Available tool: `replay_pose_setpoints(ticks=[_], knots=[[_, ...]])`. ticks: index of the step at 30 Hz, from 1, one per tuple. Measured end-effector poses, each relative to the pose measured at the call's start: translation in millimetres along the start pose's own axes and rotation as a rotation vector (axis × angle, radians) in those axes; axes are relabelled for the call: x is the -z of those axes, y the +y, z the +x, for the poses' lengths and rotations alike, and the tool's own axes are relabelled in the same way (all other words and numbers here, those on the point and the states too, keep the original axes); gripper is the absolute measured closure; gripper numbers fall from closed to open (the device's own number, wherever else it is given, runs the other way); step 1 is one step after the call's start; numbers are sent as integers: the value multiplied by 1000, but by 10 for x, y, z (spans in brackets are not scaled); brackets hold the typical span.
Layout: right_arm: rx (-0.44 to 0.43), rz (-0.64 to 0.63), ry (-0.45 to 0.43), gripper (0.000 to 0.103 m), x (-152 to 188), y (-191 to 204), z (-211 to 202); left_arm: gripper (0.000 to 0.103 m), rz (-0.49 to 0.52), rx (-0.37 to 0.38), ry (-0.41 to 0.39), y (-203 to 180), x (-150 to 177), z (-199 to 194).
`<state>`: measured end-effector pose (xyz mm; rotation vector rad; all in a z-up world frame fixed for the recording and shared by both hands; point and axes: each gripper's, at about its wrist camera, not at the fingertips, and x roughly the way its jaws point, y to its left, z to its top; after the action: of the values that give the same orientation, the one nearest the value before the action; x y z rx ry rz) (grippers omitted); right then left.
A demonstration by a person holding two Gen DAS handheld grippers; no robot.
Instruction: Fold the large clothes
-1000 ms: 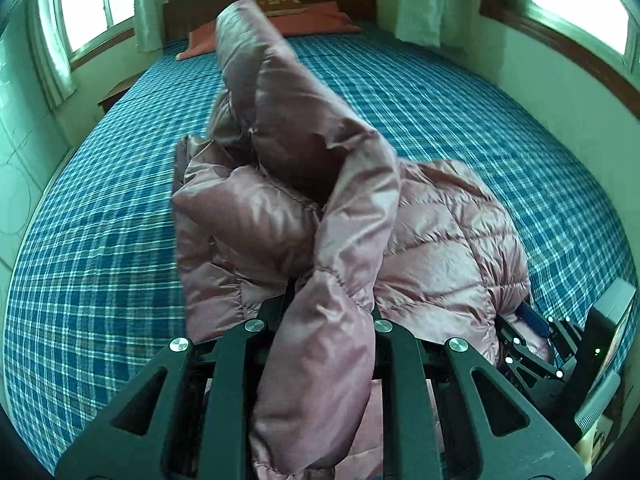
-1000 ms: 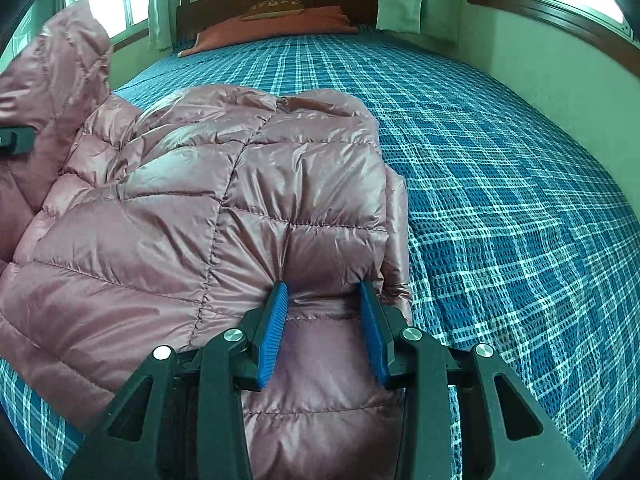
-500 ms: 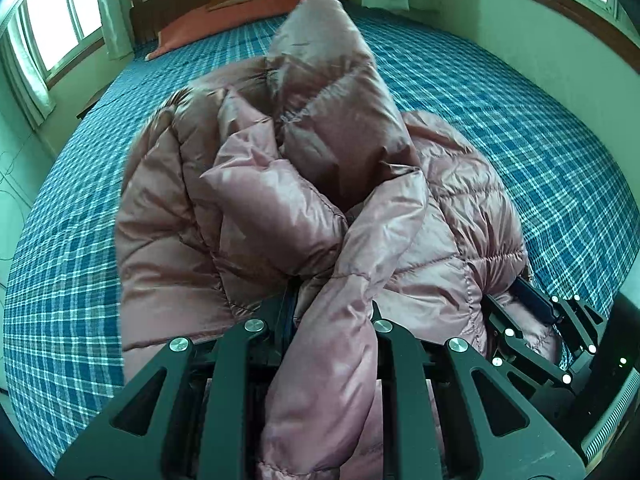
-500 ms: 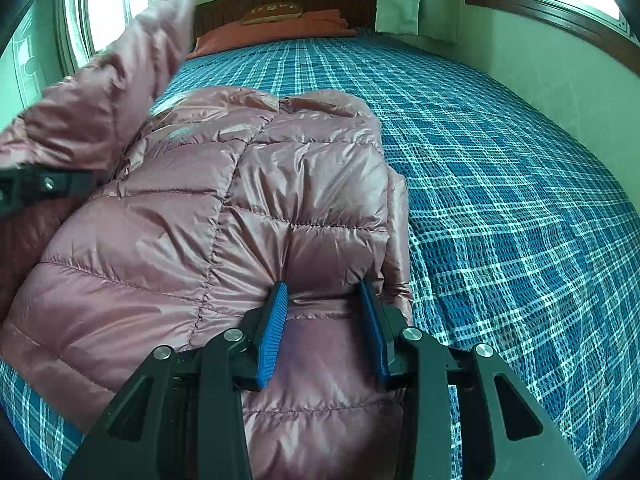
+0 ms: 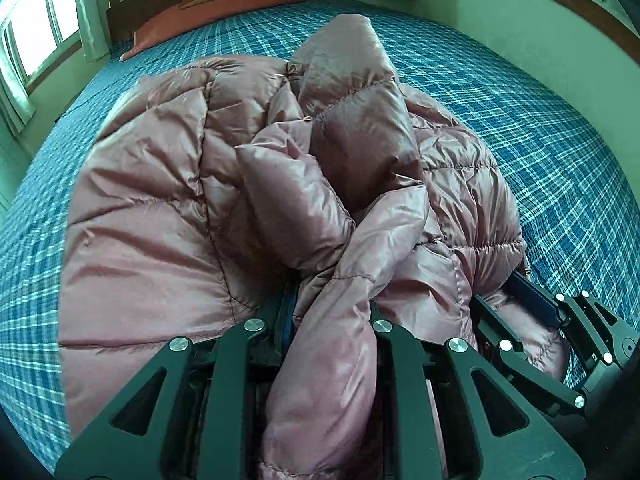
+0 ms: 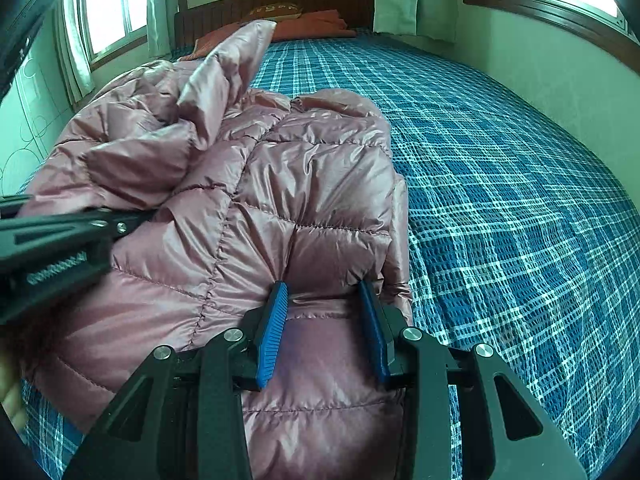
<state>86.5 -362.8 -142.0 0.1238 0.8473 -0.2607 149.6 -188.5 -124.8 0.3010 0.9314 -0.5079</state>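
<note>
a: any writing you can read?
b: only a gold pattern on the brown cushion by the headboard, too blurred to read. no label shows on the jacket.
a: where is the jacket?
b: one pink puffer jacket lies on the bed, on the blue plaid cover, toward the near edge. a sleeve is doubled over on top of the body.
a: the left hand-held gripper?
b: the left hand-held gripper tilts down toward the bed, jaws nearly together and pinching a fold of the jacket that spills back between its arms.
a: and the right?
b: the right hand-held gripper also angles downward at the jacket's near right corner. its blue pads stand partly apart with padded fabric bulging between them, pressing on it from both sides.
a: counts?
b: two grippers, one jacket, one orange pillow, one cushion, two windows.
</note>
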Motion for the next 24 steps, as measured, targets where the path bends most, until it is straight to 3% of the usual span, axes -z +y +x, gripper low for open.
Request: replay_pose_setpoints(ticks=[10, 13, 14, 15, 24], knots=[[-6, 17, 1, 65, -23, 8, -39, 84, -10, 26, -27, 8, 15, -164], [-10, 27, 0, 65, -25, -22, -57, 68, -25, 49, -40, 1, 20, -296], [-8, 26, 0, 65, -24, -34, -62, 54, -42, 80, -45, 12, 18, -355], [-4, 26, 0, 65, -27, -36, -72, 50, -61, 106, -53, 17, 11, -408], [29, 26, 2, 65, -28, -49, -163, 48, -139, 179, -143, 170, 49, -1057]])
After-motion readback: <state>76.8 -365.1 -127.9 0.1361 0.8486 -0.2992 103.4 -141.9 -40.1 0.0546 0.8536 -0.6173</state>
